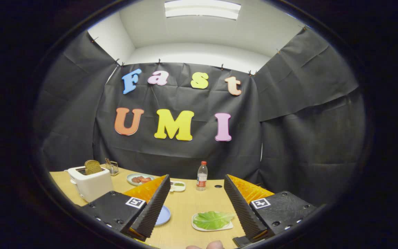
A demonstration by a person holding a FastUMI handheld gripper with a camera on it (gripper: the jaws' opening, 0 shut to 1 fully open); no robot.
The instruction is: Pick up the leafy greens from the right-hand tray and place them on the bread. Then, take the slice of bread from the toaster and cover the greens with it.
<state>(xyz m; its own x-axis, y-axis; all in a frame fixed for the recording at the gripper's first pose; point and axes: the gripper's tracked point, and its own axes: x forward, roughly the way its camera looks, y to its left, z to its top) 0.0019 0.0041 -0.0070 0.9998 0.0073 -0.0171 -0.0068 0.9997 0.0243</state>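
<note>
My gripper (197, 181) is open, its two ribbed black fingers (155, 204) spread wide above the wooden table (188, 204) with nothing between them. A green leaf (212, 220) lies on a small white tray (196, 226) just inside the right finger, low between the fingers. A white toaster (90, 183) stands beyond the left finger with a brown slice of bread (92, 167) sticking up out of its slot. A blue plate (163, 215) peeks out from behind the left finger; what lies on it is hidden.
Beyond the fingers stand a clear bottle (201, 176) with a red cap, a pale plate (139, 179) holding reddish food, and a small white dish (177, 186). A small glass holder (112, 167) stands behind the toaster. A fingertip (212, 245) shows at the near edge.
</note>
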